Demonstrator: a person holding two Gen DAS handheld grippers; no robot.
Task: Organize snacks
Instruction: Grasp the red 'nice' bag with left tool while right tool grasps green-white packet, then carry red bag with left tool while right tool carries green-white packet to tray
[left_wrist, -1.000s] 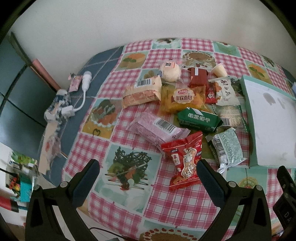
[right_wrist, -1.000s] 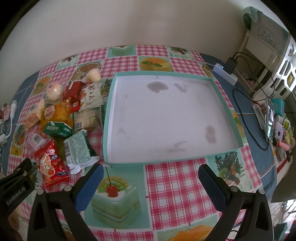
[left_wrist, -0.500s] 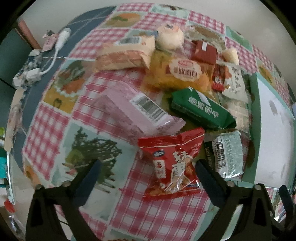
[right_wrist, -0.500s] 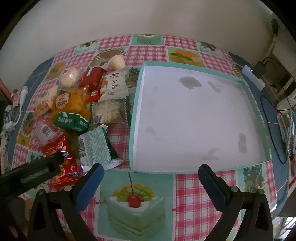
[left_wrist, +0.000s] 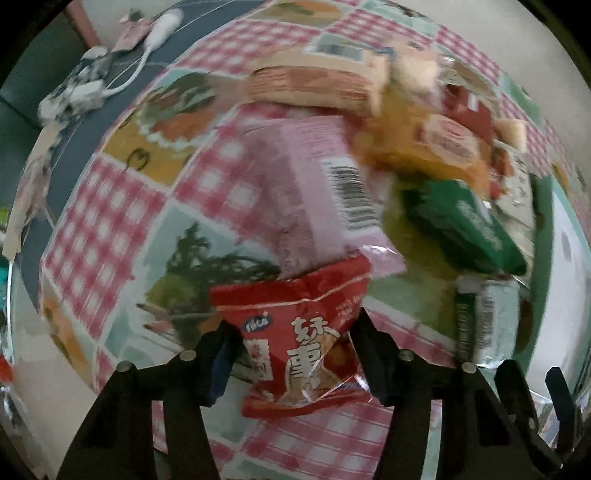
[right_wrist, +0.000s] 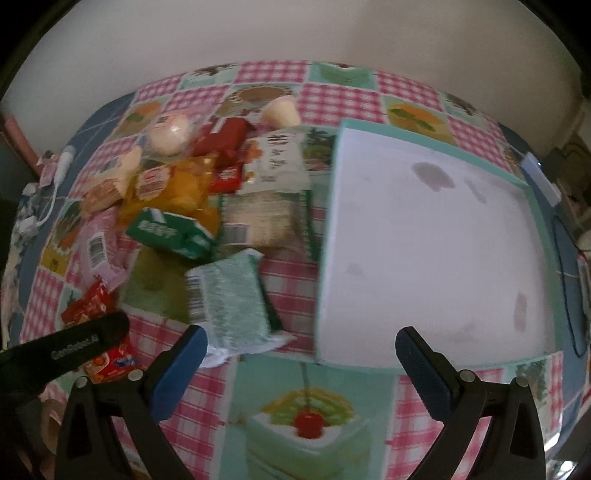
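Observation:
A red snack packet (left_wrist: 295, 354) lies on the checked tablecloth (left_wrist: 107, 229). My left gripper (left_wrist: 293, 339) points straight down over it, and its jaws are closing, with both fingers against the packet's crumpled sides. In the right wrist view the same red packet (right_wrist: 88, 306) shows at the left, partly hidden by the left gripper's black body. My right gripper (right_wrist: 299, 354) hangs open and holds nothing, above the near left corner of the white tray (right_wrist: 424, 236) with its teal rim. A pale green packet (right_wrist: 229, 295) lies just beyond its left finger.
More snacks are piled left of the tray: a pink packet (left_wrist: 306, 184), a green box (right_wrist: 170, 232), an orange bag (right_wrist: 173, 188) and several others. A white cable and plug (left_wrist: 88, 88) lie near the table's left edge. A power strip (right_wrist: 546, 177) sits right of the tray.
The left gripper dropped onto the red packet and its wide jaws narrowed around it. The right gripper sank and drifted left toward the tray's near left corner, still open.

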